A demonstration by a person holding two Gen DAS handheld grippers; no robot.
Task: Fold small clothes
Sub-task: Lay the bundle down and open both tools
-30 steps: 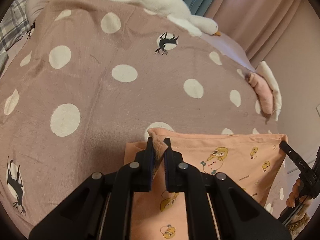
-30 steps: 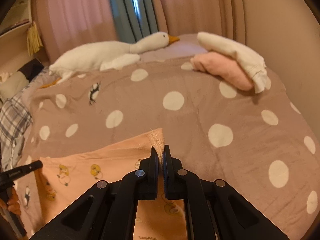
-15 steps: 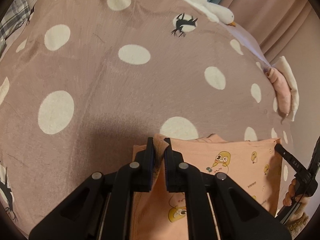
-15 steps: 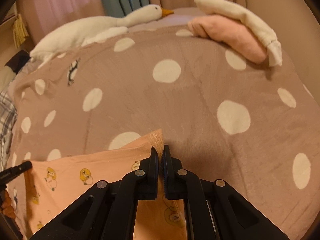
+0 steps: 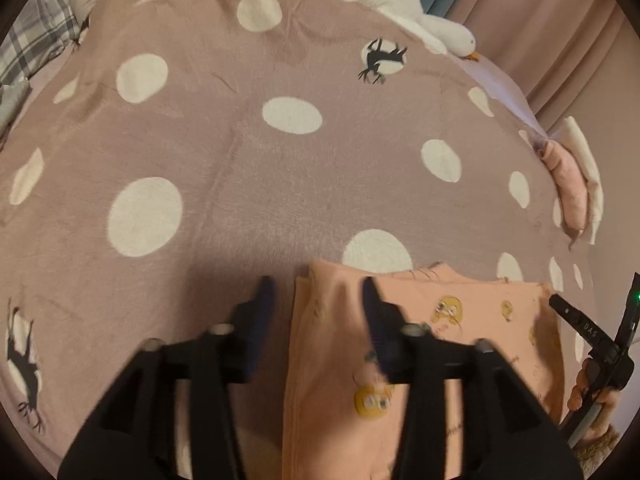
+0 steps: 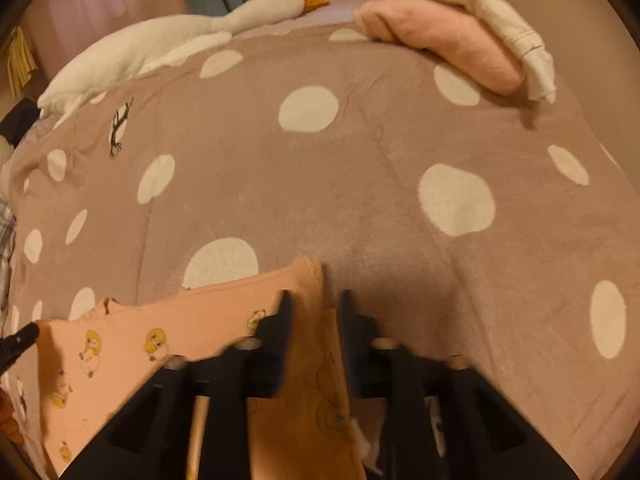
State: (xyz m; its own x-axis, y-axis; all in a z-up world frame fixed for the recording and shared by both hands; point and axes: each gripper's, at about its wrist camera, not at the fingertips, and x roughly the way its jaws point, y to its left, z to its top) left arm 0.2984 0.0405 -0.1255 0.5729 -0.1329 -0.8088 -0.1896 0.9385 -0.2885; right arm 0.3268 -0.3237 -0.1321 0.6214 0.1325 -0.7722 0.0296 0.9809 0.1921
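A peach garment with yellow cartoon prints (image 5: 460, 344) lies folded on the brown polka-dot blanket (image 5: 240, 168); it also shows in the right wrist view (image 6: 160, 340). My left gripper (image 5: 318, 292) is open, its jaws apart over the garment's left corner, holding nothing. My right gripper (image 6: 312, 304) is open, its jaws either side of the garment's right corner, which still stands up between them. The right gripper also shows at the left wrist view's right edge (image 5: 588, 332).
A white goose plush (image 6: 180, 36) lies at the far side of the bed. Folded pink and white clothes (image 6: 460, 36) are stacked at the far right. A plaid fabric (image 5: 36, 36) lies at the far left. Curtains hang behind.
Both grippers lowered the garment's top edge onto the blanket and then opened, letting go of the corners they held.
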